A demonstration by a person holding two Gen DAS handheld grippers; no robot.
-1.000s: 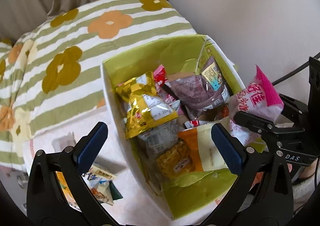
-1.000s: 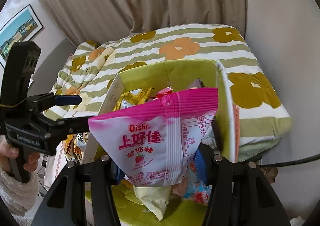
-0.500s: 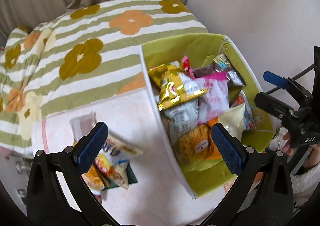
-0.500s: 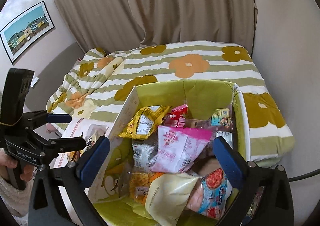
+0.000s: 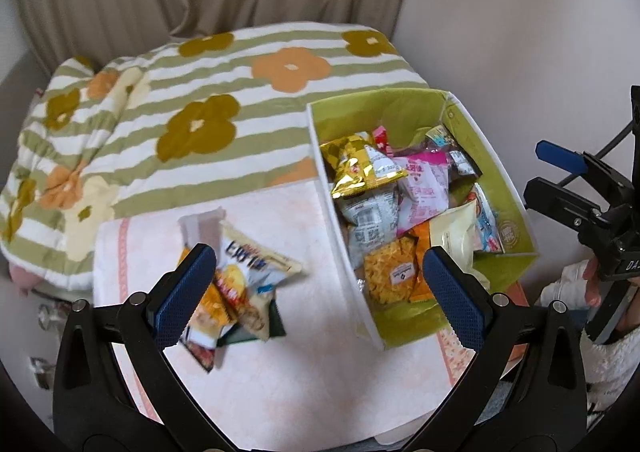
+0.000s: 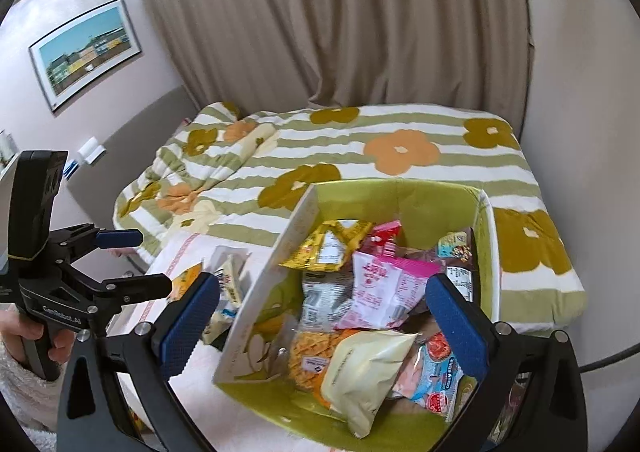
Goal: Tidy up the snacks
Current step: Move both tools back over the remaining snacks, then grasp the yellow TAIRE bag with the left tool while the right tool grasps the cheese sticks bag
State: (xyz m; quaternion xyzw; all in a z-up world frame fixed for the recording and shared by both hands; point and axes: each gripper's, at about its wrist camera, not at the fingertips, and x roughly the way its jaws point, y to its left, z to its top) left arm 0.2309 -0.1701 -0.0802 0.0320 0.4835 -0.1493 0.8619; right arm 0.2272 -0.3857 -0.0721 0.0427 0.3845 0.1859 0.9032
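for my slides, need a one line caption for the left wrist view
Open left gripper hovers between loose snack packets on a pink towel and a green box filled with snacks.

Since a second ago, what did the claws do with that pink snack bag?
The right claw let go of the pink bag, which now lies in the green box among the other snacks, and pulled back, open. The left claw, also open, swung left over the loose packets on the towel. The box stayed put.

Black tongs (image 5: 320,276), textured blue pads (image 5: 185,288)
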